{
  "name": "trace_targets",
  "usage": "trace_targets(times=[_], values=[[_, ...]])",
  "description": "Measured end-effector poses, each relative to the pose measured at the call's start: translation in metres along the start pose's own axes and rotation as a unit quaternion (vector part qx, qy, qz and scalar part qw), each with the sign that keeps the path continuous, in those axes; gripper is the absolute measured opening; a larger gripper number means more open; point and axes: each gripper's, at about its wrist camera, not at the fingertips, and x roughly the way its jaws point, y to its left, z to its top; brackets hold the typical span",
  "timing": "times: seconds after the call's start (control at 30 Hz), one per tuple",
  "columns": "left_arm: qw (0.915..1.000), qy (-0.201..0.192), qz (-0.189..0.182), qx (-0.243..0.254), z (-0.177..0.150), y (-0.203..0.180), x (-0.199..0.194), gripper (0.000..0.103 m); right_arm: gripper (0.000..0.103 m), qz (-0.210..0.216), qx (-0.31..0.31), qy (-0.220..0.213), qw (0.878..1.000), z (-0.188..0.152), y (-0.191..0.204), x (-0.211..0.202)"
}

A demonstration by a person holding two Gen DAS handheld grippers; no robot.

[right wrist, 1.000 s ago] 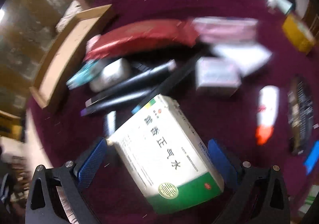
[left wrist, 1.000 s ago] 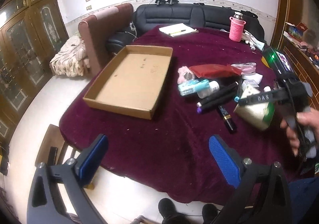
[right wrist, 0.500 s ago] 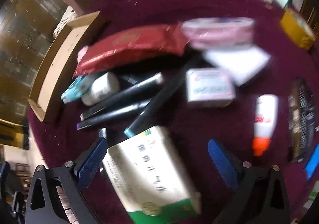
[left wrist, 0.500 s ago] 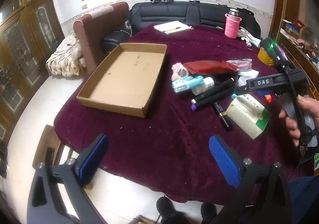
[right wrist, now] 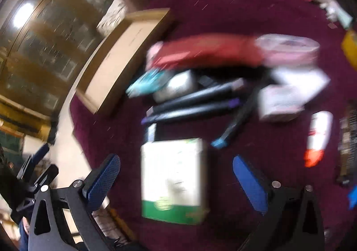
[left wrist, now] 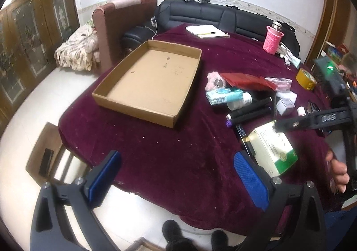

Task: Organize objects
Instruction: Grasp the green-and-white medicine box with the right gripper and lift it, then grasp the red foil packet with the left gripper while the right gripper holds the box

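Nothing has gone into the cardboard tray (left wrist: 147,79) yet — it sits bare toward the left edge of the worktop (left wrist: 156,150), so the organizing looks barely begun. The things to sort lie in a heap toward the right edge: a red pouch (left wrist: 245,80), a teal packet (left wrist: 224,97), black pens (left wrist: 250,112) and a white-and-green medicine box (right wrist: 173,181) nearest the front edge. The right tool (right wrist: 176,181) hangs over that box with its blue pads spread wide on either side, not touching it (the view is blurred, so contact is hard to rule out fully). The left tool (left wrist: 176,179) is also wide open and holds nothing, hovering over the front edge. Every item is left to move — the box seems the likely first pick.
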Motion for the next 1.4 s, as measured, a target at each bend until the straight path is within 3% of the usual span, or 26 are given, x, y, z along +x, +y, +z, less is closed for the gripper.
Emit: trace_targets(times=[0.1,0.27,0.43,0.67,0.7,0.73,0.87,1.0,1.03,1.17,1.4], values=[[0.9997,0.010,-0.017,-0.014,0.002,0.004,0.008,0.101,0.103,-0.040,-0.016,-0.021,0.999,0.005,-0.015,-0.012],[0.9987,0.030,-0.036,-0.020,0.006,0.000,0.022,0.101,0.103,-0.032,-0.034,0.021,0.999,-0.006,-0.011,-0.013],[0.9986,0.032,-0.042,-0.011,0.010,-0.007,0.026,0.101,0.103,-0.020,-0.026,0.069,0.997,-0.026,0.016,0.013],[0.9977,0.039,-0.055,-0.007,0.006,-0.010,0.032,0.101,0.102,-0.075,-0.057,0.113,0.989,-0.039,0.040,0.049],[0.9976,0.041,-0.056,-0.007,0.005,-0.009,0.034,0.101,0.100,-0.080,-0.059,0.120,0.988,-0.041,0.042,0.054],[0.9974,0.043,-0.057,-0.006,0.005,-0.009,0.035,0.101,0.078,-0.078,-0.061,0.128,0.987,-0.044,0.042,0.060],[0.9971,0.041,-0.063,0.013,0.012,-0.011,0.037,0.101,0.078,-0.070,-0.036,0.112,0.991,-0.046,0.032,0.052],[0.9917,0.023,-0.086,0.092,0.041,-0.029,0.035,0.101,0.078,-0.052,0.012,0.079,0.995,-0.049,0.004,0.025],[0.9890,0.021,-0.096,0.111,0.050,-0.035,0.035,0.101,0.078,-0.045,0.024,0.071,0.996,-0.051,-0.002,0.018],[0.9641,0.016,-0.154,0.216,0.096,-0.069,0.044,0.101,0.078,-0.043,0.067,0.032,0.996,-0.068,-0.031,-0.015],[0.8949,0.085,-0.232,0.372,0.165,-0.138,0.099,0.101,0.078,-0.047,0.151,-0.012,0.987,-0.101,-0.062,-0.053]])
